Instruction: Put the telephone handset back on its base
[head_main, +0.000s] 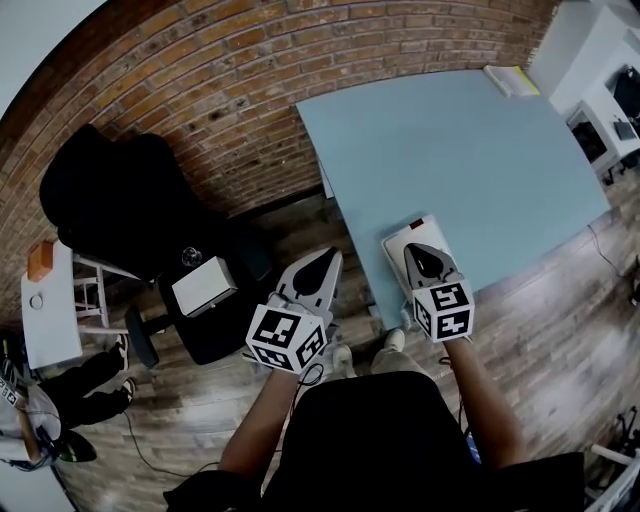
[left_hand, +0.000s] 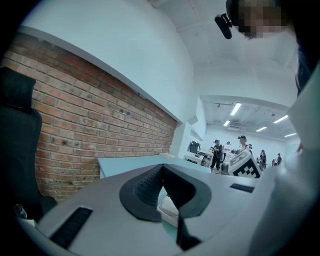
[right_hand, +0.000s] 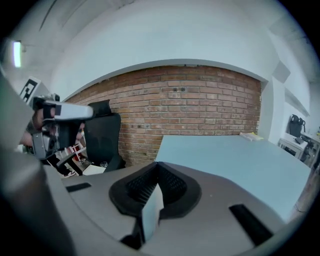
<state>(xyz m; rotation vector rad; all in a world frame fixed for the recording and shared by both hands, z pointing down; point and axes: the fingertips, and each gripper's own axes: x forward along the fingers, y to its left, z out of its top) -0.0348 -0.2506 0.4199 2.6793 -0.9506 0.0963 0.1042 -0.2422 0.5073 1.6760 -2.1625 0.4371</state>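
Note:
A white telephone (head_main: 400, 240) lies at the near edge of the light blue table (head_main: 470, 150); I cannot tell its handset from its base. My right gripper (head_main: 425, 255) hovers right over it, jaw tips meeting, shut. In the right gripper view its tips (right_hand: 157, 165) touch, and a white surface (right_hand: 152, 210) shows in the slot behind them. My left gripper (head_main: 322, 262) hangs off the table's left edge above the floor, also shut. The telephone (left_hand: 170, 207) is seen through the slot of that gripper (left_hand: 161, 170) in its own view.
A black office chair (head_main: 120, 200) stands left of the table before the brick wall, with a white box (head_main: 203, 285) beside it. A white side table (head_main: 45, 310) and a seated person (head_main: 60, 400) are at far left. A yellowish item (head_main: 512, 80) lies at the table's far corner.

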